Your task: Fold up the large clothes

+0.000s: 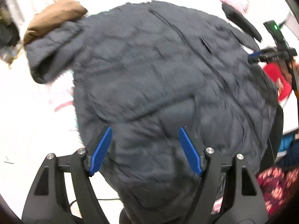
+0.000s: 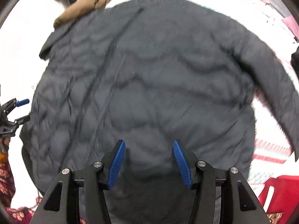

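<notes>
Your left tool (image 1: 145,151) and right tool (image 2: 147,163) both hover spread wide, holding nothing, over the dark quilted jacket (image 2: 145,78) lying flat on the white surface (image 1: 28,102), brown garment (image 2: 84,7) at its far corner.

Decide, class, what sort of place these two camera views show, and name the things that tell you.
Probably a home bedroom: a dark quilted jacket lies spread on a white patterned bedsheet, with a brown garment and other clothes heaped round the edges. It could be another laundry-folding spot; no walls show.
</notes>
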{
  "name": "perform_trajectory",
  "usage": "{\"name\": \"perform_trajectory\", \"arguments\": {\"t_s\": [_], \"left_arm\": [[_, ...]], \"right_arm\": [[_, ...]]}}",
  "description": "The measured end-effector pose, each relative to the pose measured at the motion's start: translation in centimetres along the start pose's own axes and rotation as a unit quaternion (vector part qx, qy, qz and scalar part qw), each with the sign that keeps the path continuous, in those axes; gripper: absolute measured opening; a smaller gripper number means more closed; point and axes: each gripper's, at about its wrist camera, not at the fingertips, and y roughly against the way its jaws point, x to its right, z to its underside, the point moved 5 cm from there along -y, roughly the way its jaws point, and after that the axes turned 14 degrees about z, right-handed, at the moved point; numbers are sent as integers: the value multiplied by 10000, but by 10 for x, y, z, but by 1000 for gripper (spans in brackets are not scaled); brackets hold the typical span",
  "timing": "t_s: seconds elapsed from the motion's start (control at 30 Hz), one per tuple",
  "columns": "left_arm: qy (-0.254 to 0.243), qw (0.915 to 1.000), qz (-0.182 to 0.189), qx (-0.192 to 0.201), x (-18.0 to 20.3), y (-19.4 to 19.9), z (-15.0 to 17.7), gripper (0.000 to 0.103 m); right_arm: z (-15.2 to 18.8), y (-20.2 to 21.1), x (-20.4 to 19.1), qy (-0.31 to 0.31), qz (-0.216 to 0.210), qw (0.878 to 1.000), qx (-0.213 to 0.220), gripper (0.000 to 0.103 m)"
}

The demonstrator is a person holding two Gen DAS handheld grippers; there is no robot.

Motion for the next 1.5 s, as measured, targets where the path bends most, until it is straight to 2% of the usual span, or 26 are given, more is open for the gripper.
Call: {"name": "perform_trajectory", "arguments": {"t_s": [0.1,0.27,0.43,0.53,0.6,0.67,0.7,0.73,0.77,0.8,0.87,0.9,0.93,1.0,1.07,1.17,1.27,1.33,1.43,1.5], "left_arm": [[153,9996,28,256,-1,7,-26,75],[-2,9985,398,368,31,-7,-72,75],[-176,9949,965,242,73,-55,-124,75],[-161,9891,1460,-58,98,-99,-149,75],[-71,9844,1746,-213,107,-123,-159,74],[69,9788,2016,-356,114,-150,-168,64],[98,9779,2049,-398,116,-157,-169,60],[128,9778,2045,-432,116,-165,-171,50],[199,9779,2036,-439,115,-175,-174,41],[264,9768,2081,-440,114,-179,-176,36],[399,9743,2179,-400,111,-184,-176,20],[457,9737,2204,-355,109,-183,-176,19],[483,9728,2244,-317,109,-181,-176,15],[434,9711,2338,-226,109,-170,-175,15],[342,9714,2350,-55,106,-151,-176,15],[339,9745,2209,180,99,-130,-183,15],[322,9772,2095,153,102,-128,-188,15],[295,9744,2228,5,114,-135,-184,15],[-3,9700,2399,-382,148,-157,-166,16],[-237,9678,2397,-733,165,-173,-143,18]], "right_arm": [[-28,8,24,-114,147,9997,167,58],[-68,5,71,-360,466,9981,193,62],[-87,-22,107,-881,44,9961,3,62],[-88,-36,118,-1087,-337,9935,-76,61],[-90,-48,120,-1093,-364,9933,-120,61],[-88,-58,124,-1124,-420,9926,-182,59],[-87,-61,126,-1151,-501,9919,-190,47],[-86,-62,125,-1158,-584,9914,-183,34],[-82,-61,125,-1160,-765,9902,-164,14],[-81,-59,127,-1179,-835,9894,-106,11],[-78,-48,130,-1157,-920,9890,94,8],[-75,-42,130,-1171,-978,9882,161,8],[-72,-35,130,-1195,-1054,9870,221,7],[-58,-11,124,-1086,-1224,9856,437,6],[-41,4,119,-927,-1161,9875,534,6],[-7,17,114,-671,-791,9935,473,6],[26,13,112,-399,-64,9991,115,7],[38,11,113,-291,231,9993,-69,7],[41,28,120,-506,174,9986,5,13],[34,41,123,-633,126,9977,218,31]]}}
